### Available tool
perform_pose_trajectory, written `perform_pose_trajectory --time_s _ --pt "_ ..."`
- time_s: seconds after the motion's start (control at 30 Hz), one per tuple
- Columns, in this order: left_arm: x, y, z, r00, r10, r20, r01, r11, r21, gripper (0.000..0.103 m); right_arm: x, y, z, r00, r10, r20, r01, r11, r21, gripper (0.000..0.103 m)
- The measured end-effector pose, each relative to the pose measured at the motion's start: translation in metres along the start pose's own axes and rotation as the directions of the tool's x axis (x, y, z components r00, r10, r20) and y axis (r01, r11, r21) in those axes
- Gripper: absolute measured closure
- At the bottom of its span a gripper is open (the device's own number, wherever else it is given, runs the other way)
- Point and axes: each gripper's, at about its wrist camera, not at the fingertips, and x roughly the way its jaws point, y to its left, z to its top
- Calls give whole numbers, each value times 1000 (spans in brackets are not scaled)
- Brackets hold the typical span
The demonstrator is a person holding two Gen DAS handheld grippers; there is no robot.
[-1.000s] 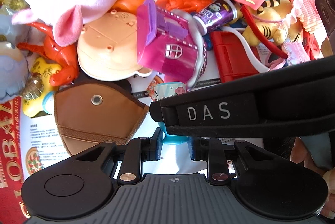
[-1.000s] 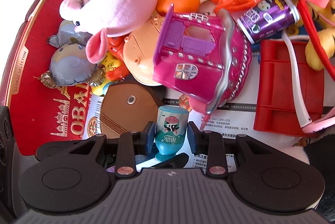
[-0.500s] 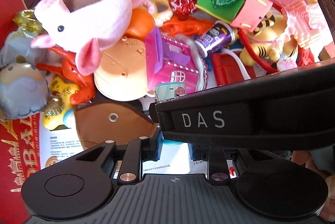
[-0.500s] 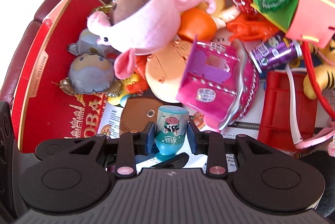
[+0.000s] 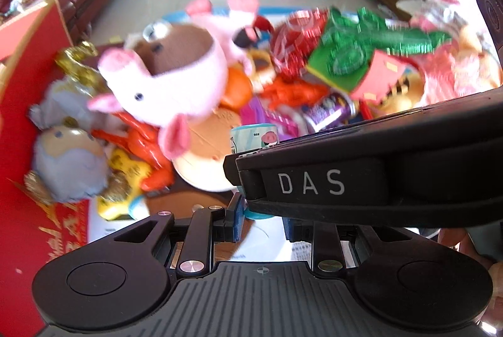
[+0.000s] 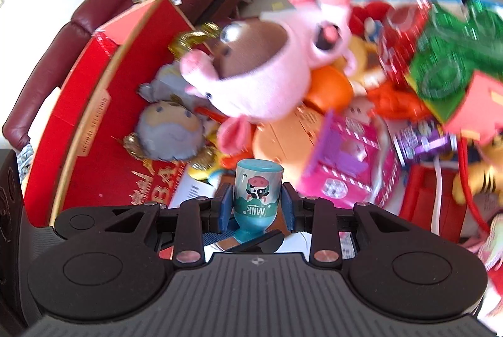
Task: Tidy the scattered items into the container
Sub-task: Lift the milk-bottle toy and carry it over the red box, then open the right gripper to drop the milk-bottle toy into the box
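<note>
1. Two big things we see: a red cardboard box point(image 6: 78, 129) at left and a pink plush pig point(image 6: 261, 79) atop the toy pile.
2. Our right gripper point(image 6: 256, 208) pinches a small teal milk-bottle toy point(image 6: 257, 198), inverted, above the pile.
3. Our left gripper point(image 5: 261, 222) is spread, nothing between its pads.

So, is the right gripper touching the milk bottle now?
Touching. In the right wrist view the right gripper has its blue pads pressed against both sides of the milk bottle, with no gap showing.

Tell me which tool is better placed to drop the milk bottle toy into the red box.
Right. The right tool brackets the milk bottle toy, with the red box ahead-left; the left tool is empty.
</note>
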Motion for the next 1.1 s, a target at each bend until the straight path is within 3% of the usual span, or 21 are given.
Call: perform_pose_trajectory --time_s 0.23,0.47,0.8,1.07,1.1 --pt "-57 40 18 990 86 116 -79 995 -68 80 -16 59 36 997 56 51 -47 987 -151 65" --pt "-114 110 5 956 228 187 -194 964 -181 80 -3 153 65 987 153 40 -131 931 -340 65" --pt "-160 198 -35 912 389 129 -331 885 -328 80 53 275 60 962 262 -77 -264 825 -500 65" --pt "-155 229 -60 904 426 39 -373 829 -417 79 97 323 44 941 279 -191 -338 782 -524 64" --pt "-154 231 -63 905 425 21 -376 822 -428 60 102 326 43 940 275 -200 -340 782 -522 61"
